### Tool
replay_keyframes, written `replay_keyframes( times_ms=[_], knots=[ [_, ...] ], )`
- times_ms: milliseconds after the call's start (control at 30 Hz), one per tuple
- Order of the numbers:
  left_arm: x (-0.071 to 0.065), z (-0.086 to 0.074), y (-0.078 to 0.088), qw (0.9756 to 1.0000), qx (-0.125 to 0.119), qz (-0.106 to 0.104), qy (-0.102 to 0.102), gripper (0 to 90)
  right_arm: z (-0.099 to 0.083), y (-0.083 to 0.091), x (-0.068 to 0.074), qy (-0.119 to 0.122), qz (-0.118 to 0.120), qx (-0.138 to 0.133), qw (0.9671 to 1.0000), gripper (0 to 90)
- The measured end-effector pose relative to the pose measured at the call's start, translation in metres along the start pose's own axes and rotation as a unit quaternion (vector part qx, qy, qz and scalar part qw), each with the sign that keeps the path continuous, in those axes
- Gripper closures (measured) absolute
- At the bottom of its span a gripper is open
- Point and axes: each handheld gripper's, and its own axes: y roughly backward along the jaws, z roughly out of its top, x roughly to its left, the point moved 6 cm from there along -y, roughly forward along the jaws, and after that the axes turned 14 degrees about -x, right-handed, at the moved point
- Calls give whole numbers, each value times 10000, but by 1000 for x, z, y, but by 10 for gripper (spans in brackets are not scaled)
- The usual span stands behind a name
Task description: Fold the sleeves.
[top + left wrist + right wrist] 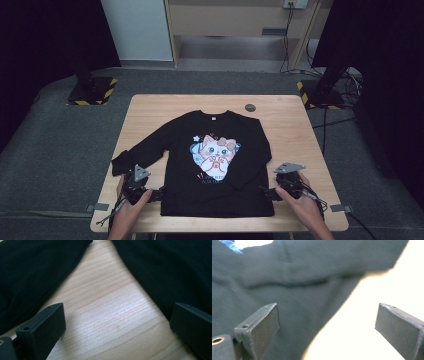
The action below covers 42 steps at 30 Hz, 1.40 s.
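A black long-sleeved shirt (217, 165) with a cartoon cat print (216, 152) is laid flat, front up, at the centre of the wooden table (290, 125). The left gripper (159, 194) is held at the hem's 9 o'clock corner, jaws spread wide over bare wood between sleeve (32, 272) and body. The right gripper (267, 192) is positioned at the 3 o'clock hem corner, jaws likewise wide apart, nothing gripped. A small grey disc (250, 107) is noted at 12 o'clock.

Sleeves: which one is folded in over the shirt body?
The sleeve by the right gripper: that sleeve lies across the shirt; the other sleeve stretches out over the table.
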Motion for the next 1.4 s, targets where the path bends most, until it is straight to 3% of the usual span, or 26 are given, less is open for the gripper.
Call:
replay_keyframes(
  times_ms=[233, 467, 633, 867, 933, 1000, 1033, 1133, 1233, 1333, 1400],
  knots=[
    [0, 0, 1, 10000, 5, 16, 6, 0, -23, 14, -26, -235, -380, 183, 9988, 70],
    [-2, 0, 2, 10000, -45, -47, -33, 20, -29, 15, -27, -213, -431, 131, 9988, 53],
    [-2, 4, 7, 9999, -74, -48, 64, 27, -32, 15, -26, -250, -485, -60, 9985, 32],
    [0, 20, 27, 9997, -180, -39, 179, 41, -35, 16, -26, -218, -458, -313, 9982, 25],
    [6, 25, 34, 9996, -199, 57, 181, 51, -35, 16, -26, -209, -467, -310, 9982, 22],
    [21, 30, 44, 9995, -183, 235, 145, 56, -35, 15, -26, -207, -459, -303, 9983, 13],
    [21, 30, 44, 9995, -183, 235, 145, 58, -35, 15, -26, -207, -459, -303, 9983, 13],
    [43, 33, 51, 9988, -136, 468, 88, 67, -35, 15, -25, -217, -470, -300, 9982, 11],
    [66, 37, 53, 9976, -106, 647, 206, 72, -35, 15, -25, -225, -474, -299, 9982, 11],
    [86, 46, 53, 9959, -210, 709, 526, 75, -35, 14, -25, -227, -471, -300, 9982, 10],
    [96, 54, 52, 9953, -157, 887, 354, 81, -35, 14, -25, -225, -468, -298, 9982, 11]
  ],
)
